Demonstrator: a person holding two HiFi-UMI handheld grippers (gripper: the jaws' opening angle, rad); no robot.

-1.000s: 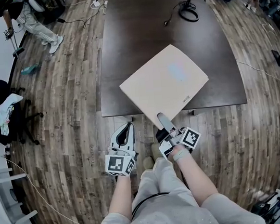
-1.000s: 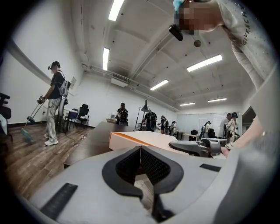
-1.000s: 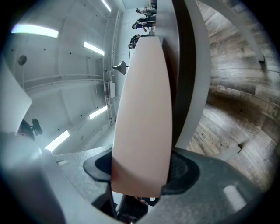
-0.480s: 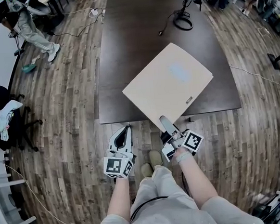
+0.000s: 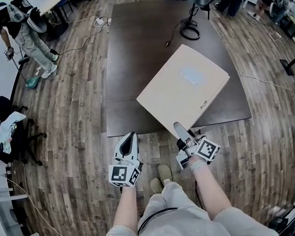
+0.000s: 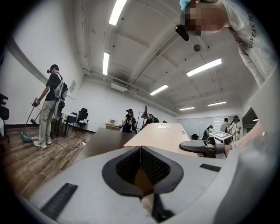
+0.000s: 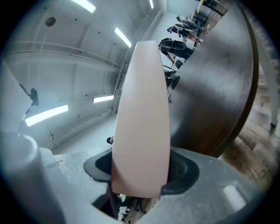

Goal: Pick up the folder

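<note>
A thick beige folder is held above the dark table, its near corner clamped in my right gripper. In the right gripper view the folder fills the space between the two pads, seen edge-on and rolled over. My left gripper hovers off the table's near edge, left of the folder, with nothing in it. In the left gripper view its pads meet at the tips, and the folder lies ahead to the right.
A desk lamp with a coiled cable stands at the table's far end. Wooden floor surrounds the table. A person works with a floor tool at far left, and other people stand at the far right. A chair stands at left.
My right gripper has lifted the folder, which has shifted to the right and further over the table. The left gripper has risen slightly. The person at far left has walked on.
</note>
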